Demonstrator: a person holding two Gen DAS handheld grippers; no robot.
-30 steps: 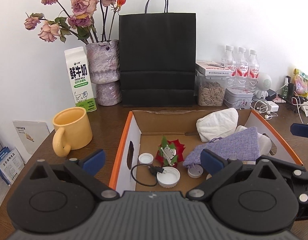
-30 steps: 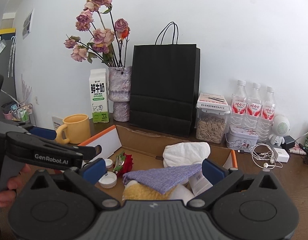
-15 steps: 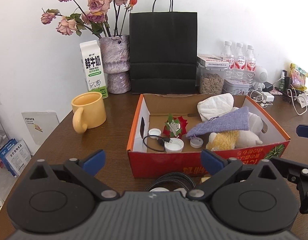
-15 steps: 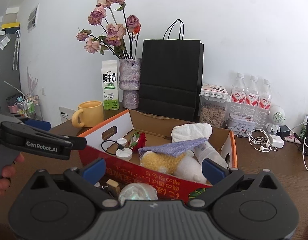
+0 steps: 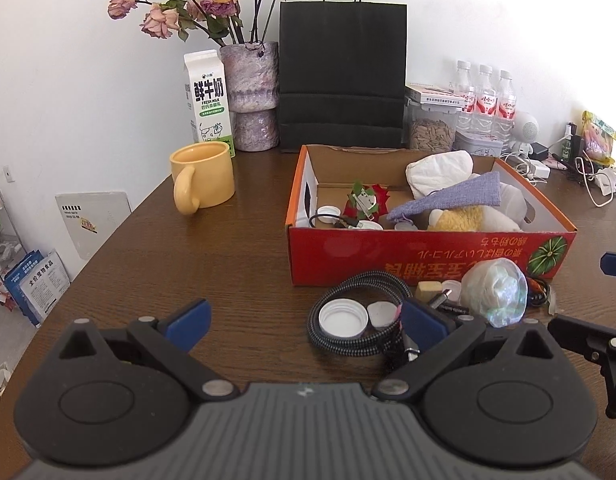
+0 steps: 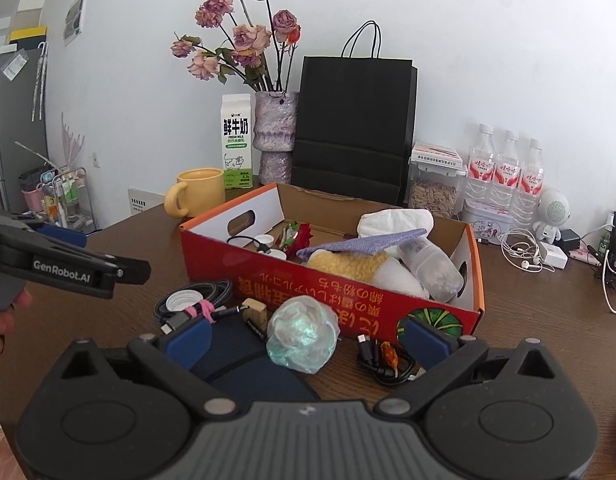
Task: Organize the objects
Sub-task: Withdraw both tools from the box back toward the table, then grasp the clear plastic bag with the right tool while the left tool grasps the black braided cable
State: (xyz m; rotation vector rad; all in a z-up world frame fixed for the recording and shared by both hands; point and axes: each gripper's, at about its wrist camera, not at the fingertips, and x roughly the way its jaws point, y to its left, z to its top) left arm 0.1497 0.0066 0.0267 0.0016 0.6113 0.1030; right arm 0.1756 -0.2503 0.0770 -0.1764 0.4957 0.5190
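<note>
Both hand-held grippers, left [image 5: 304, 320] and right [image 6: 306, 334], spread apart, empty. Crumpled plastic bag [image 6: 302, 338] near table's front edge: light, soft; pinch mid-bulge.

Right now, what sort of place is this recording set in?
Most likely a lived-in home or small office: a wooden table against a white wall, holding a milk carton, a vase of dried roses and charger cables.
</note>
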